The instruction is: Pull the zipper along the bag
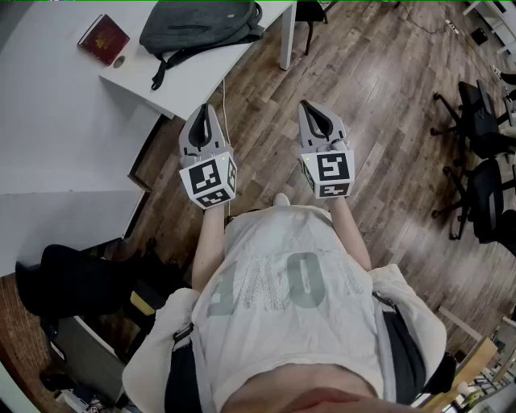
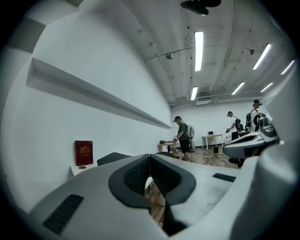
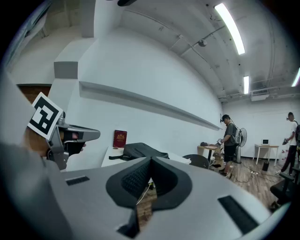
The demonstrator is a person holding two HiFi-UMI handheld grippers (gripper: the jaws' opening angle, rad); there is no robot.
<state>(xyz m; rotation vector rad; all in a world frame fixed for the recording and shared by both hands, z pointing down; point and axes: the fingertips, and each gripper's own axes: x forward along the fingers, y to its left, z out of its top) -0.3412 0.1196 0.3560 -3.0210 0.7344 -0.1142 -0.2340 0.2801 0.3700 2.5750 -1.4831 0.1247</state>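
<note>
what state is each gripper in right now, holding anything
Left gripper: closed, holding nothing.
Right gripper: closed, holding nothing.

1 left tool (image 1: 205, 113), 1 right tool (image 1: 310, 109), 1 bag (image 1: 201, 24), 1 red book (image 1: 103, 39), 1 white table (image 1: 211, 74), 3 distant people (image 2: 183, 136)

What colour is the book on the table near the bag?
The book is dark red with a gold emblem, clearest in the left gripper view.
</note>
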